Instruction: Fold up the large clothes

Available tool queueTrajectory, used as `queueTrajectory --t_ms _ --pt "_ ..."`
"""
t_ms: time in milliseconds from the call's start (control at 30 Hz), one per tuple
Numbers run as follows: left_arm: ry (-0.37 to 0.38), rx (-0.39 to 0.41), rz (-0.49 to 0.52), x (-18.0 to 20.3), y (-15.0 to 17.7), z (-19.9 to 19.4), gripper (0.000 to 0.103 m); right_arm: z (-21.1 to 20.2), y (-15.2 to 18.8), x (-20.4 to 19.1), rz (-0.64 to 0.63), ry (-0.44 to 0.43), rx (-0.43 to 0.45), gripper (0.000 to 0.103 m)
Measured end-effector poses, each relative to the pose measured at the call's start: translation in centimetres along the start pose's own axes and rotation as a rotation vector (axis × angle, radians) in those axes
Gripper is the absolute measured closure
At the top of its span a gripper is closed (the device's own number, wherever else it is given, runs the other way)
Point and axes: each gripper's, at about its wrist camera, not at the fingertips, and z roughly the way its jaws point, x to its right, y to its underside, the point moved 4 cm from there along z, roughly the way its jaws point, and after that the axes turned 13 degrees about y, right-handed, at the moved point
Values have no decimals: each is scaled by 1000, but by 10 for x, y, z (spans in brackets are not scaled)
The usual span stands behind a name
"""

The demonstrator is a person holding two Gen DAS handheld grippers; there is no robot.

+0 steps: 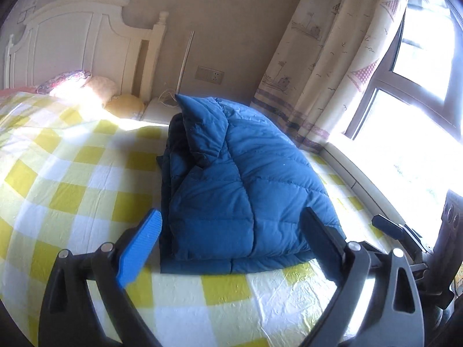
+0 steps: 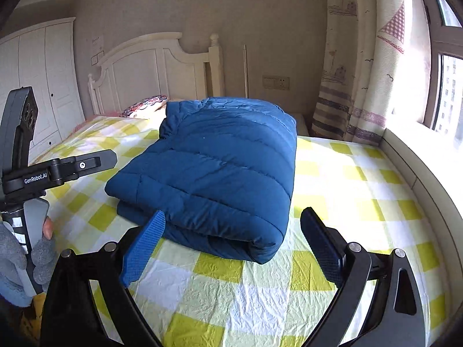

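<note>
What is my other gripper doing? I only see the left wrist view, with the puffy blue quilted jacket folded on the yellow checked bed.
Observer: The right gripper is open and holds nothing. The puffy blue quilted jacket lies just ahead of it.
Operator: Who is holding my left gripper?
Observer: A hand in a grey knit glove grips the handle of the left gripper, at the bed's near edge.
</note>
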Motion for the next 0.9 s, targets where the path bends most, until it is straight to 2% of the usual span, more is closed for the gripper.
queueTrajectory --t_ms 67,133,267,400,467,533,667,900 --pt "-72 144 45 20 -3 -44 2 -36 -1 7 59 -2 78 8" --pt "-154 213 62 37 4 -76 2 -70 0 12 107 17 168 5" --pt "-300 223 104 64 24 -95 2 -110 17 17 154 94 272 5" --pt "-426 203 244 89 60 -93 2 -116 49 12 121 128 241 5" --pt "-388 174 280 98 78 -91 2 -115 65 10 96 154 227 5" --pt "-365 146 273 100 93 -88 2 -113 78 9 96 169 204 5" --pt "-361 114 252 95 111 -86 2 -109 97 8 104 182 174 5" --pt "-367 87 229 86 127 -89 2 -115 113 -7 74 192 197 5"
